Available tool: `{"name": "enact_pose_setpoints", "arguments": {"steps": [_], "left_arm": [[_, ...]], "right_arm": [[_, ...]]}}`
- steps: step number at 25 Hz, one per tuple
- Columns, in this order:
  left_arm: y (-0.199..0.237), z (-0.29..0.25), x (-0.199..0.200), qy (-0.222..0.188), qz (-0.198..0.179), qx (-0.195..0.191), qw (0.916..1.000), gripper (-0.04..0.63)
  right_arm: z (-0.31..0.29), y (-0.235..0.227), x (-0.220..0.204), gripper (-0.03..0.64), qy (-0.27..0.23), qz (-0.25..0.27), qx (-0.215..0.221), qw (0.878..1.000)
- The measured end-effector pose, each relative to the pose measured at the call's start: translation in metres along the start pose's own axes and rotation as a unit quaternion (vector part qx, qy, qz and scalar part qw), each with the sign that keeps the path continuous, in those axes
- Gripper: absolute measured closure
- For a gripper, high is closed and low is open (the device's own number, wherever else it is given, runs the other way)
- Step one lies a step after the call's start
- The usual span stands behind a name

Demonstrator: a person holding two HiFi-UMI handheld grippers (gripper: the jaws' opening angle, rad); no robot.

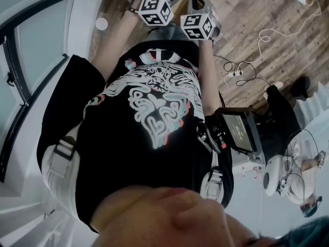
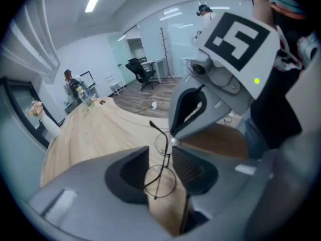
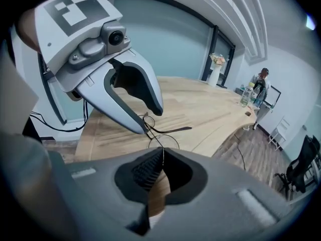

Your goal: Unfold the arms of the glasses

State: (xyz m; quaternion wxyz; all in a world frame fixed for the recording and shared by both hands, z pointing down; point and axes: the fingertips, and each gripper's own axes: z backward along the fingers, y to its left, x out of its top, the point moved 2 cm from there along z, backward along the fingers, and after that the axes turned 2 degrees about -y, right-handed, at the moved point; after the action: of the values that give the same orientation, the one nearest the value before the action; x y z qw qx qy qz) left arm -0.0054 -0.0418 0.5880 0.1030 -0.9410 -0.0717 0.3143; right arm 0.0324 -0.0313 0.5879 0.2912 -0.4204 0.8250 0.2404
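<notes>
Thin black wire glasses (image 2: 161, 176) hang above the wooden table (image 2: 95, 134), between my two grippers, which face each other. In the left gripper view the left gripper (image 2: 160, 157) is open, its pads standing either side of one round lens without pressing it. The right gripper (image 2: 173, 134) pinches the frame from the far side. In the right gripper view the right gripper (image 3: 161, 159) is shut on the thin wire, one arm of the glasses (image 3: 174, 130) sticks out to the right, and the left gripper (image 3: 149, 118) stands spread by the frame. The head view shows only both marker cubes (image 1: 154, 9); the glasses are hidden there.
The curved table edge (image 3: 225, 134) drops to wood flooring with cables (image 1: 267, 35). A vase of flowers (image 3: 216, 69) and bottles (image 3: 246, 94) stand at the table's far end, near a person (image 2: 67, 82). An office chair (image 2: 140, 69) is further back. A small monitor (image 1: 239, 130) hangs at my waist.
</notes>
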Motion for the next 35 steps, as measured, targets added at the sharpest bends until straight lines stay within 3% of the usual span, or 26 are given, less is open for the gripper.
{"name": "enact_pose_setpoints", "arguments": {"steps": [5,7,10,14,18,21,23,25,30,32,35], "left_arm": [[0.0,-0.014,0.001,0.025,-0.034,-0.006,0.9991,0.5],[0.002,-0.013,0.005,0.016,-0.041,0.004,0.999,0.583],[0.003,-0.008,0.008,0.002,-0.036,0.017,0.9992,0.598],[0.007,0.01,0.004,-0.034,0.031,0.042,0.9981,0.605],[0.02,0.037,0.006,-0.065,0.105,0.078,0.9893,0.604],[0.022,0.045,0.002,-0.081,0.14,0.097,0.9821,0.605],[0.024,0.046,-0.006,-0.094,0.17,0.108,0.9751,0.604],[0.034,0.053,-0.008,-0.116,0.216,0.127,0.9611,0.604],[0.049,0.065,-0.024,-0.167,0.359,0.155,0.9051,0.601],[0.05,0.065,-0.022,-0.176,0.367,0.153,0.9006,0.598],[0.05,0.063,-0.015,-0.177,0.339,0.141,0.9132,0.598]], "right_arm": [[-0.003,0.006,-0.003,0.615,0.007,0.008,0.01,1.0],[-0.004,0.007,-0.004,0.615,0.009,0.008,0.01,1.0],[-0.004,0.005,-0.005,0.615,0.012,0.007,0.007,1.0],[-0.004,0.005,-0.004,0.615,0.012,0.003,0.004,1.0],[-0.005,0.005,-0.001,0.615,0.012,0.004,0.003,1.0],[-0.005,0.005,-0.001,0.615,0.018,-0.001,0.005,1.0],[-0.005,0.005,-0.001,0.615,0.022,-0.008,0.006,1.0],[-0.006,0.006,0.0,0.615,0.024,-0.013,0.003,1.0],[-0.004,0.005,-0.002,0.615,0.026,-0.024,-0.003,0.999],[-0.004,0.005,-0.001,0.615,0.028,-0.016,-0.004,0.999],[-0.002,0.003,0.001,0.615,0.027,-0.002,-0.005,1.0]]}}
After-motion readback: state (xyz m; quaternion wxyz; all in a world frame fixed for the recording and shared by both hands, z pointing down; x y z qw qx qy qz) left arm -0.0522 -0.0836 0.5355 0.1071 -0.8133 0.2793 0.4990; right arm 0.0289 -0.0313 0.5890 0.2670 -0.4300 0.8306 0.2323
